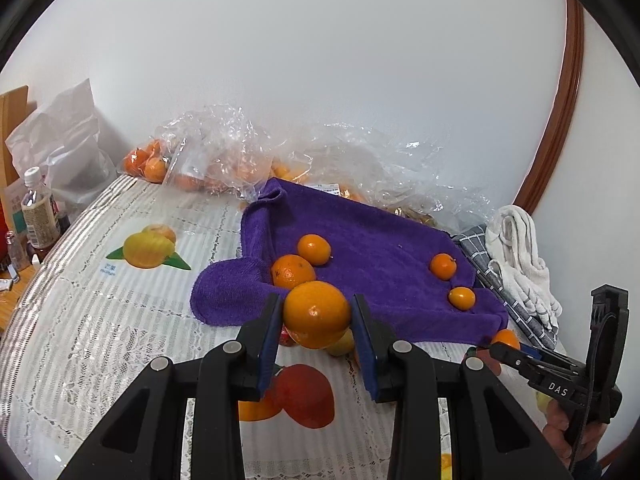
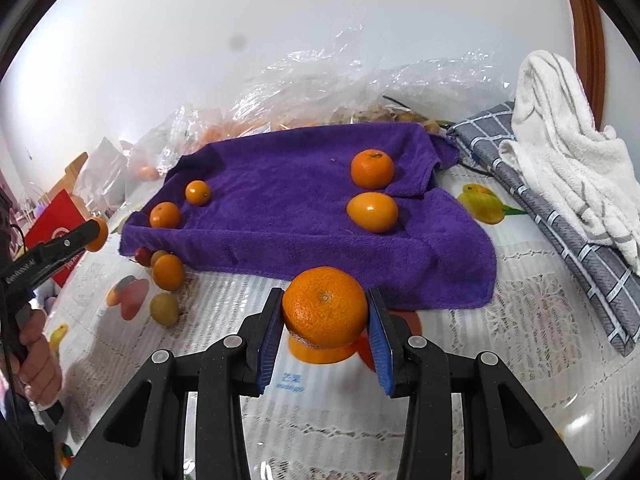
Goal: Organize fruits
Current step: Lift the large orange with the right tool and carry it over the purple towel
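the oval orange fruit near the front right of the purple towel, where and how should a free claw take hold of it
Grip the smooth oval orange fruit across its short middle, coming from above. It lies on its side on the purple terry towel, long axis roughly left to right in the right wrist view, so the narrow waist fits the pads best. The round orange mandarin sits just behind, so I would keep the pads off that side.

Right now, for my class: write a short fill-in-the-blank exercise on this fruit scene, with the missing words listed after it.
1. Each gripper is shut on an ____.
2. Four oranges lie on the ____ towel.
3. The white towel rests on a ____ checked cloth.
4. Behind the purple towel lie clear ____ bags of fruit.

Missing words: orange; purple; grey; plastic
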The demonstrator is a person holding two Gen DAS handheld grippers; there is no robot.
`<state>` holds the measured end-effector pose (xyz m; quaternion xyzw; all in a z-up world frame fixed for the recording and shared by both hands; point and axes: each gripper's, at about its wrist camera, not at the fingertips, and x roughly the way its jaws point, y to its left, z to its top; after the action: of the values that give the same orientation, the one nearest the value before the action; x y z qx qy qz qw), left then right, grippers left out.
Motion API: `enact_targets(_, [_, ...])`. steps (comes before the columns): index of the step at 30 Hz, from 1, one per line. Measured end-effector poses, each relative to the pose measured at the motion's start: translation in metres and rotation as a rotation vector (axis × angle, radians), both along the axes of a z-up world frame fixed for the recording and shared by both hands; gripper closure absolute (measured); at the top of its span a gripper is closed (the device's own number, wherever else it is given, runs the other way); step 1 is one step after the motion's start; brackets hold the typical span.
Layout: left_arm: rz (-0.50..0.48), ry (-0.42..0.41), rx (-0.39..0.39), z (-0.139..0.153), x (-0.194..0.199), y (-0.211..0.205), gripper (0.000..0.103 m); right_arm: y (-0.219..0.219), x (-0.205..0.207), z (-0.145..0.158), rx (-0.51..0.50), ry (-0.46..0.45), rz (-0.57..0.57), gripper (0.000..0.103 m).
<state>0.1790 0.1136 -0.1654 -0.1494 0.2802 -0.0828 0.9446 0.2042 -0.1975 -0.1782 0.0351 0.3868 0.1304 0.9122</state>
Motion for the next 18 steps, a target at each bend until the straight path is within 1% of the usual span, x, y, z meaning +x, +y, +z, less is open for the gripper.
enact_targets(6, [0.034,-0.023,0.022,0.009,-0.005,0.002,0.07,0.001,-0.004,0.014,-0.009,-0.022,-0.001,0.063])
enact_targets(9, [0.029,-0.022,-0.017,0.017,-0.007,0.009,0.07,0.001,-0.003,0.023,-0.012,-0.037,-0.005,0.063])
enact_targets(14, [0.054,-0.017,0.004,0.03,-0.009,0.02,0.07,0.003,0.008,0.046,-0.014,-0.08,-0.009,0.063])
enact_targets(18, [0.079,-0.001,-0.022,0.044,-0.002,0.033,0.07,0.001,0.024,0.062,0.013,-0.108,-0.025,0.063])
